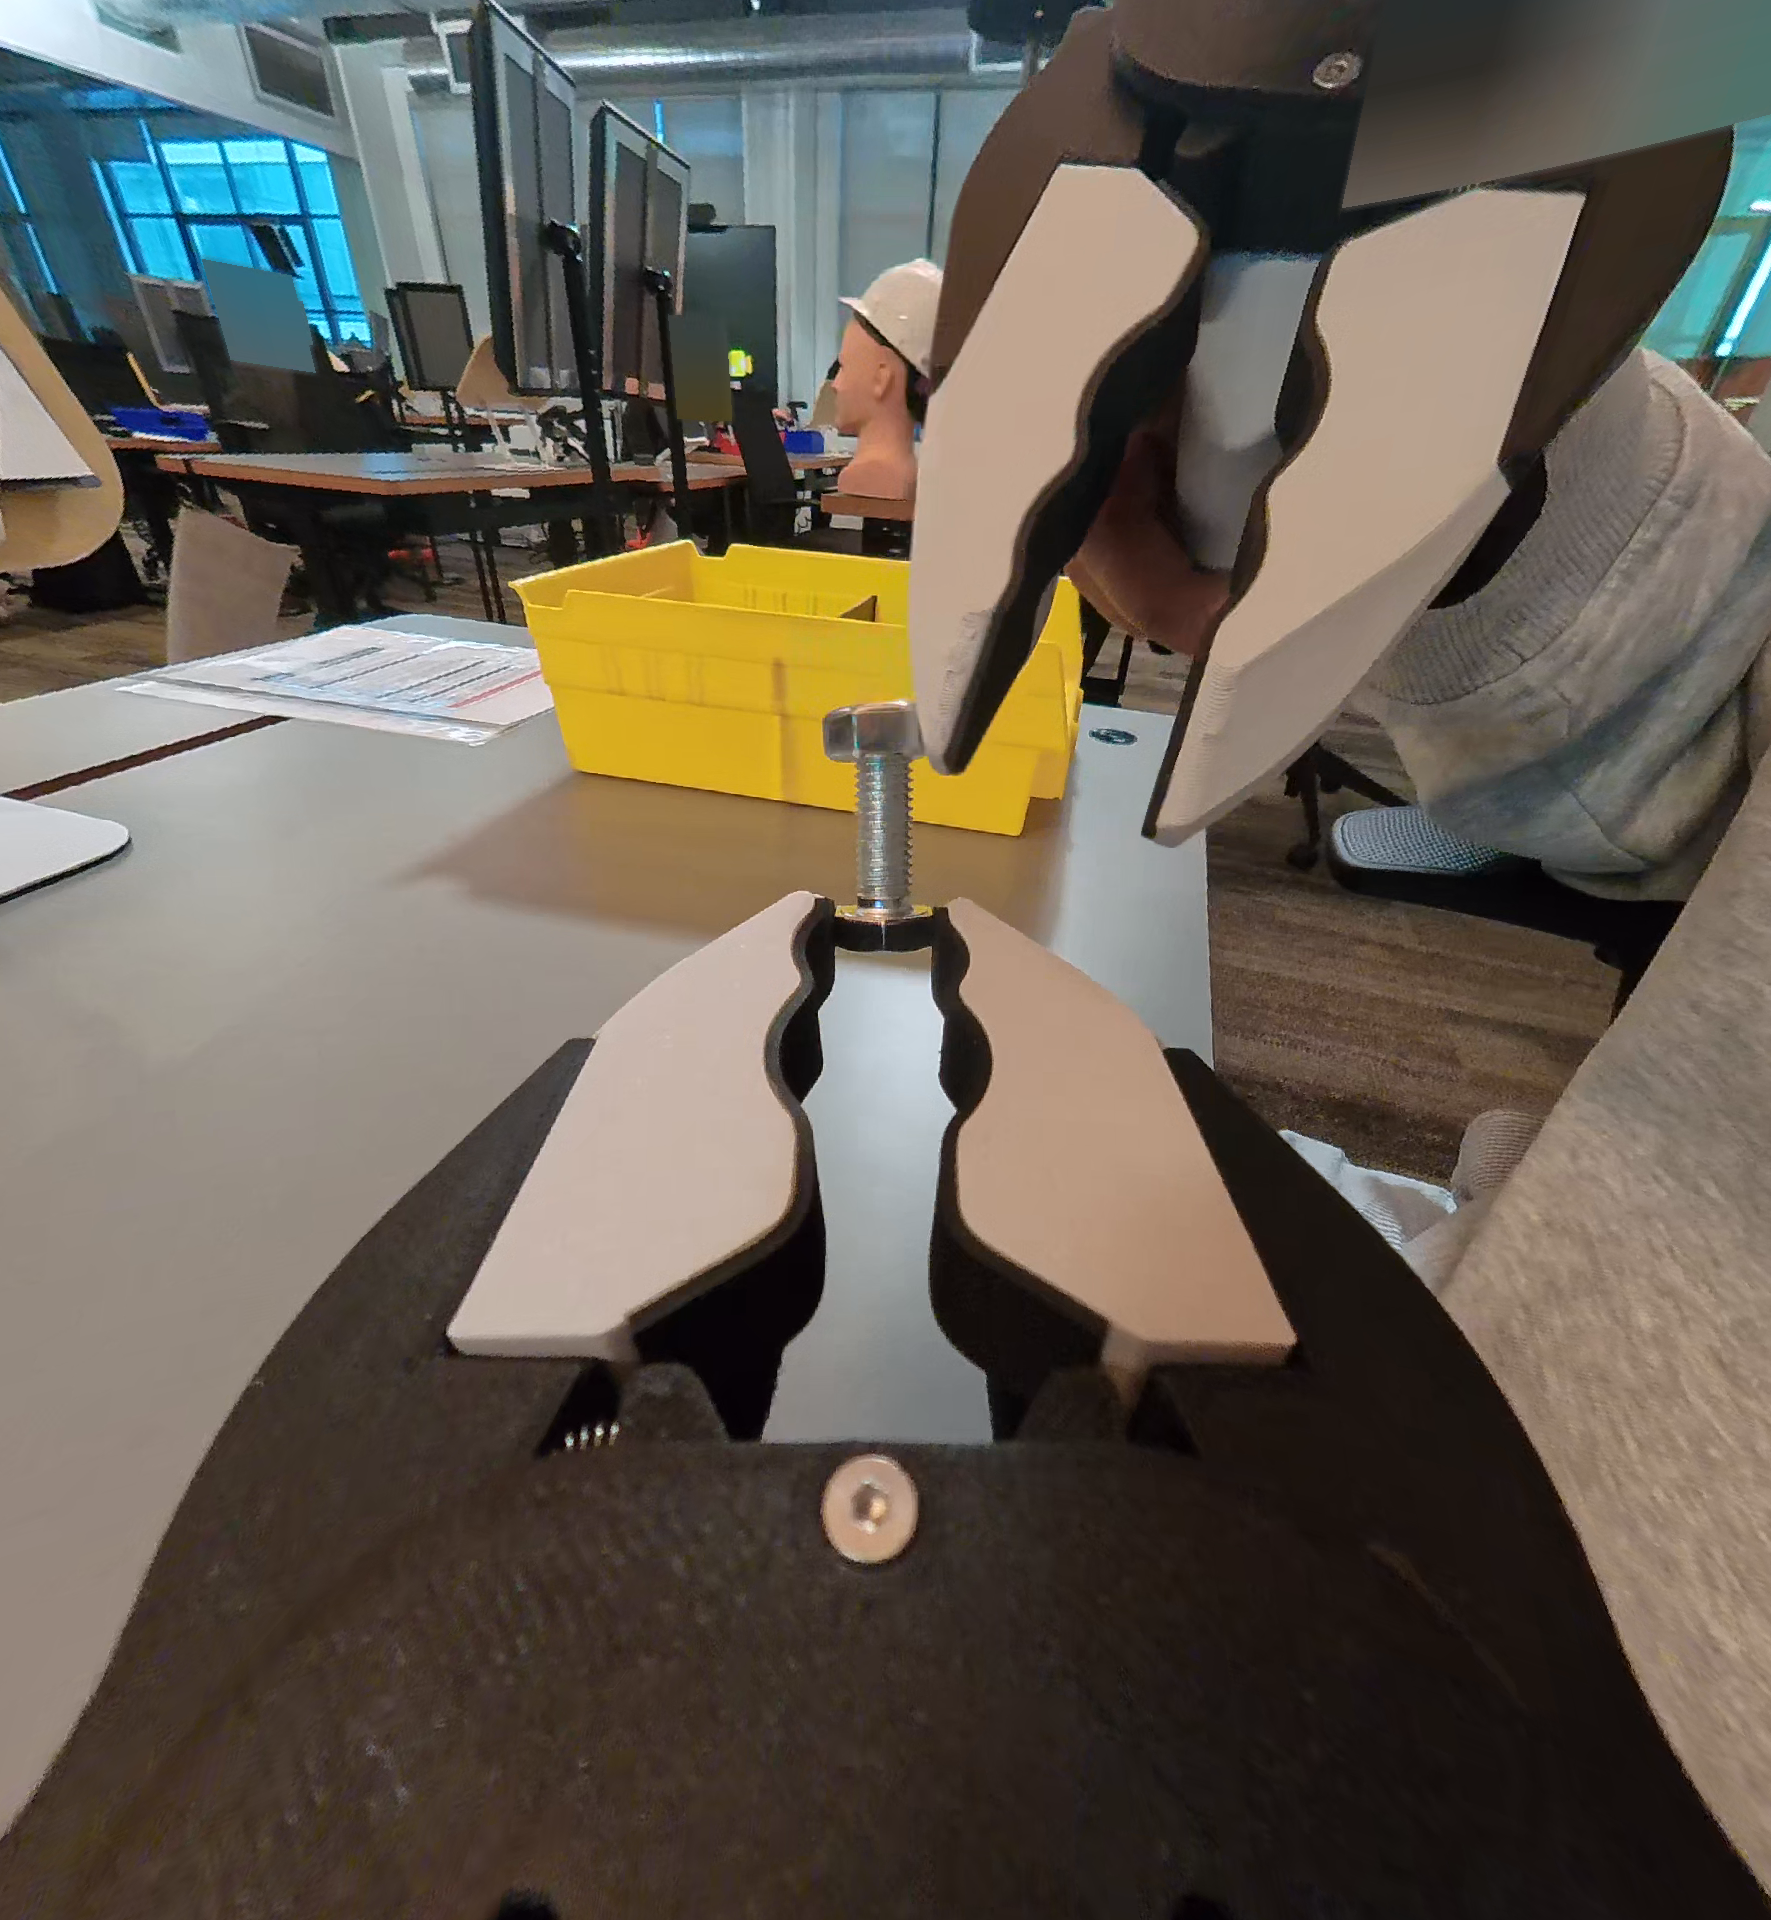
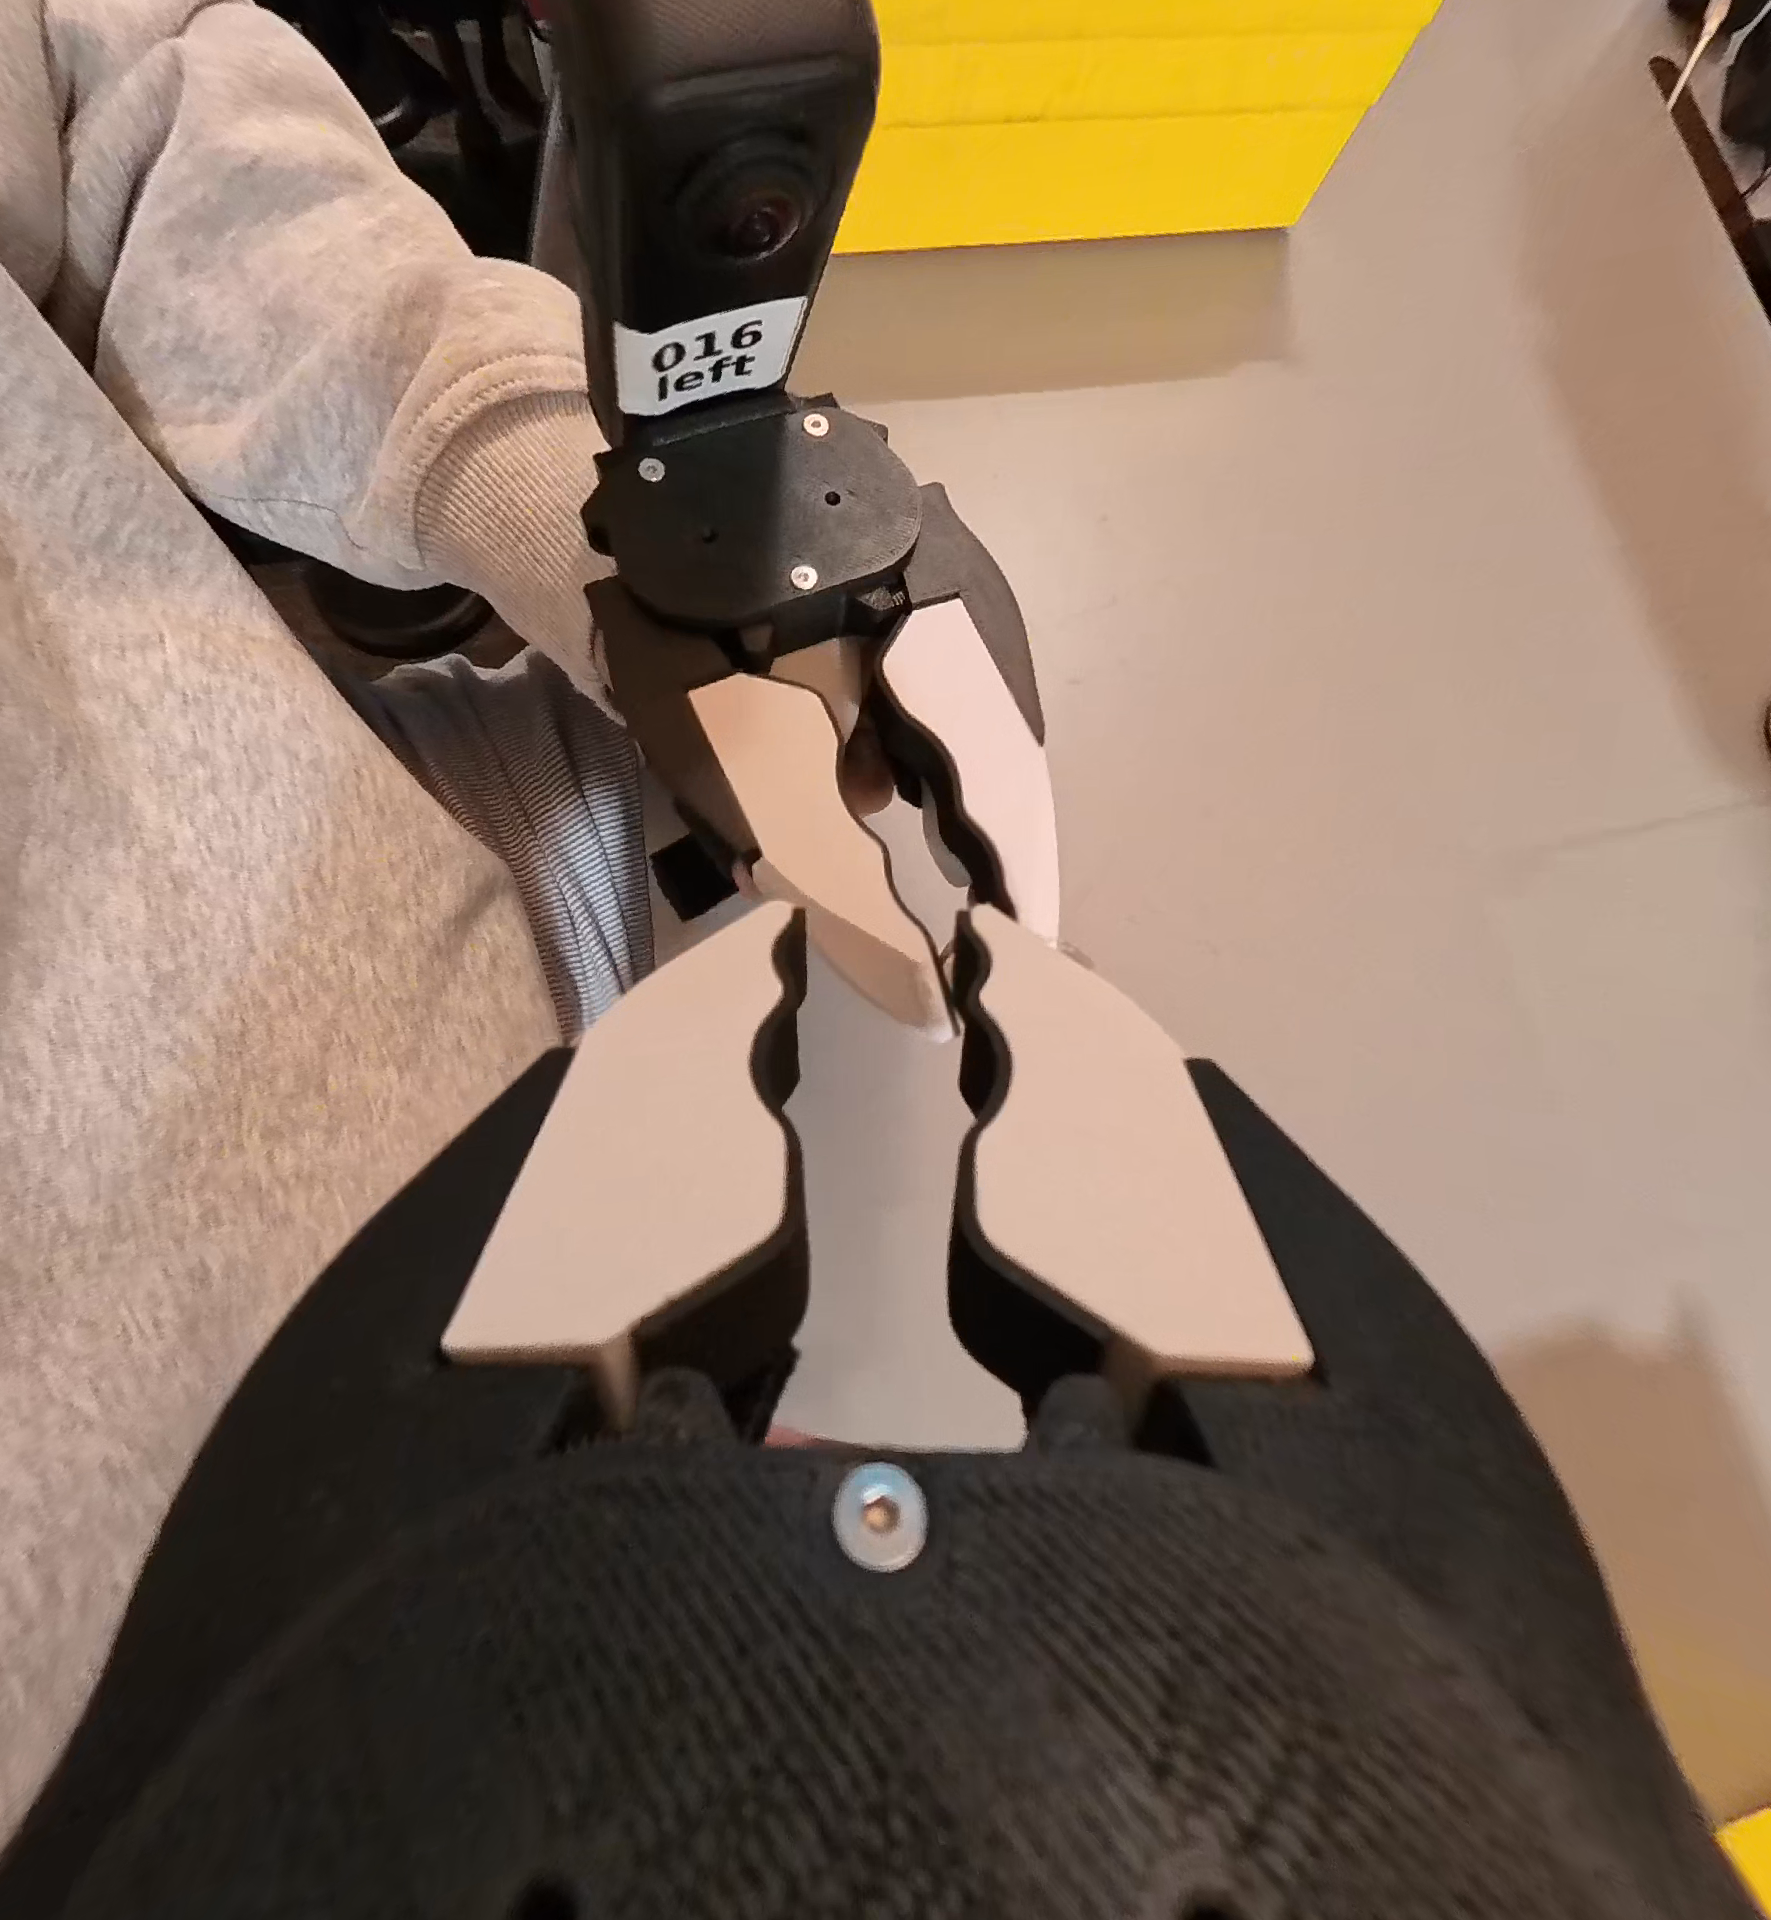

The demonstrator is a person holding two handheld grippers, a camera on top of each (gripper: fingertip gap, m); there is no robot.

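Observation:
My left gripper [image 1: 881,920] is shut on a small dark nut [image 1: 881,928] at its fingertips, just above the grey table [image 1: 289,987]. A silver bolt [image 1: 879,821] stands upright in the nut, head up. My right gripper [image 1: 1057,795] hangs over it from the upper right, jaws open. Its left fingertip [image 1: 948,743] is right beside the bolt head [image 1: 868,730]; I cannot tell if it touches. In the right wrist view my right gripper [image 2: 881,920] is open, and the left gripper's fingers [image 2: 819,831] lie under it. The bolt is hidden there.
A yellow plastic bin [image 1: 735,707] stands behind the bolt. Papers in a clear sleeve [image 1: 361,675] lie at the back left, and a flat white device [image 1: 8,842] at the left. The table edge [image 1: 1198,935] runs close on the right. Grey sleeves [image 1: 1639,1143] fill the right side. Tip to tip, the grippers are about 4 cm apart.

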